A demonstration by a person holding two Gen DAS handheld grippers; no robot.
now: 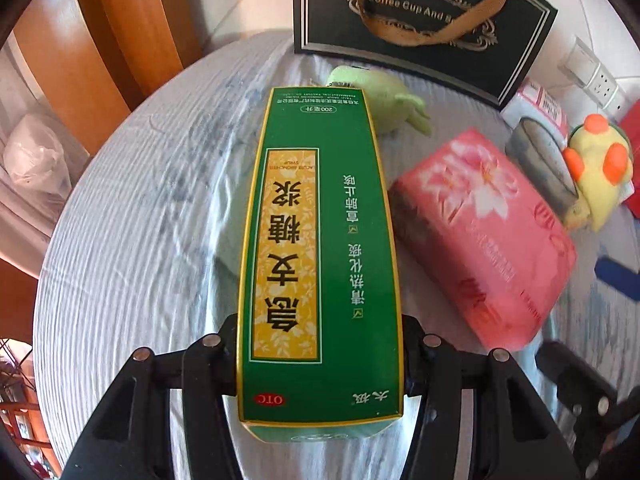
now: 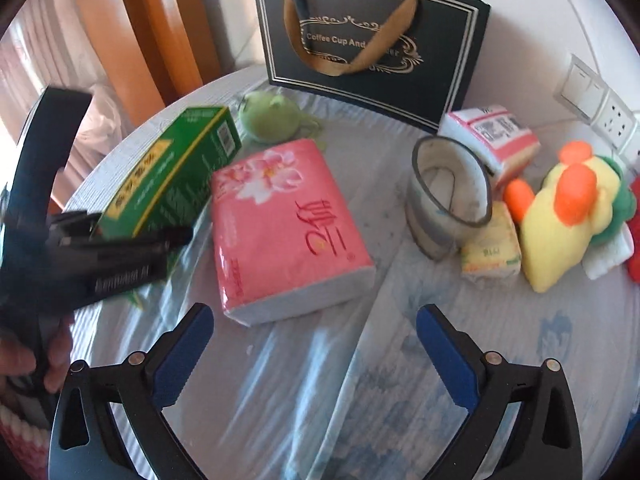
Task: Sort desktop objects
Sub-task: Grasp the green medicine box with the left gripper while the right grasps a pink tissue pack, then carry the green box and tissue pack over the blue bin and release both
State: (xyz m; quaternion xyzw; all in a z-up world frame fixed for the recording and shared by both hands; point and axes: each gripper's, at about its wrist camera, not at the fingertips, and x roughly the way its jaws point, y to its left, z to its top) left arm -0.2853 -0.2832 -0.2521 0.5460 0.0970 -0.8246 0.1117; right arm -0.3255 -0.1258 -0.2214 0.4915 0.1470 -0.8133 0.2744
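Green box held up over a round table full of things.

The left gripper [image 1: 320, 360] squeezes the near end of the long green box [image 1: 320, 248], and the box points away toward 12 o'clock, lifted off the wrinkly table cover [image 1: 132, 240]. The right gripper [image 2: 314, 344] has its blue fingers [image 2: 448, 356] spread wide with nothing between them. A pink tissue pack [image 2: 280, 224] lies flat on the table just ahead of the right gripper, at 12 o'clock. At 2 o'clock from the pack is a clear cup [image 2: 448, 204], with a yellow plush toy [image 2: 568, 216] beside it. A small green plush [image 2: 272, 120] sits at 12 o'clock from the pack, in front of the dark gift bag [image 2: 372, 52].
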